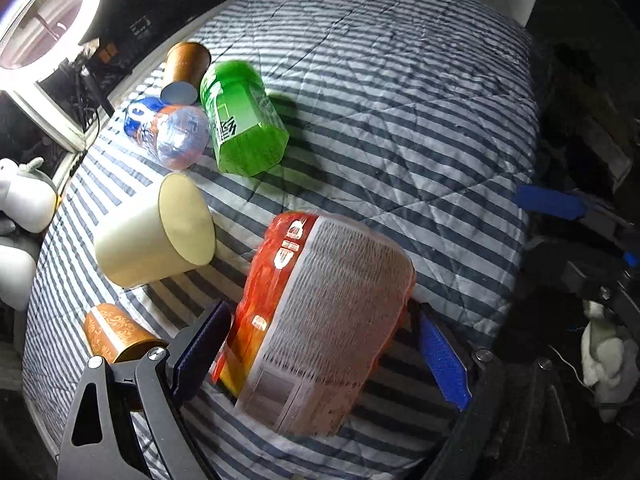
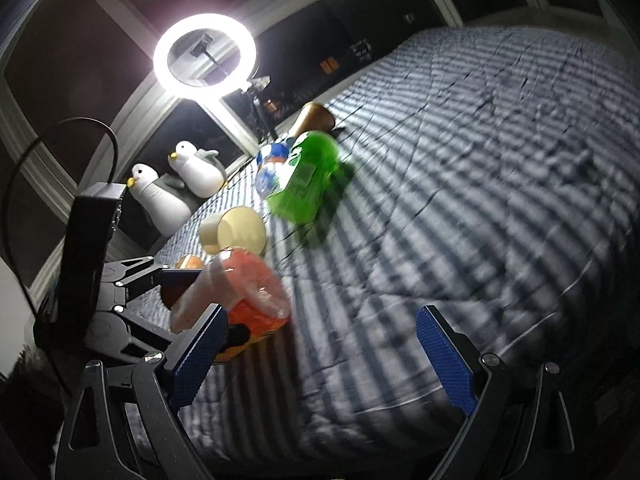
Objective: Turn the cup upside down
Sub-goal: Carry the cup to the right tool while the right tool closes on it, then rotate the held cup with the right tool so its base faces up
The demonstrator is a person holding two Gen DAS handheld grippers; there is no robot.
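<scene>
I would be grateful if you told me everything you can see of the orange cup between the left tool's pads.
The orange cup is a translucent plastic tumbler wrapped in an orange label with white lettering and a pale fine-print panel. It sits between the blue pads of the left tool over the striped quilt. The right wrist view shows its open mouth tilted up. Motion blur hides whether the pads still press it or whether it rests on the quilt.

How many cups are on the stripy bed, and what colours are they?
copper cups: 2
blue-and-orange cup: 1
green cup: 1
cream cup: 1
orange cup: 1
Total: 6 cups
</scene>
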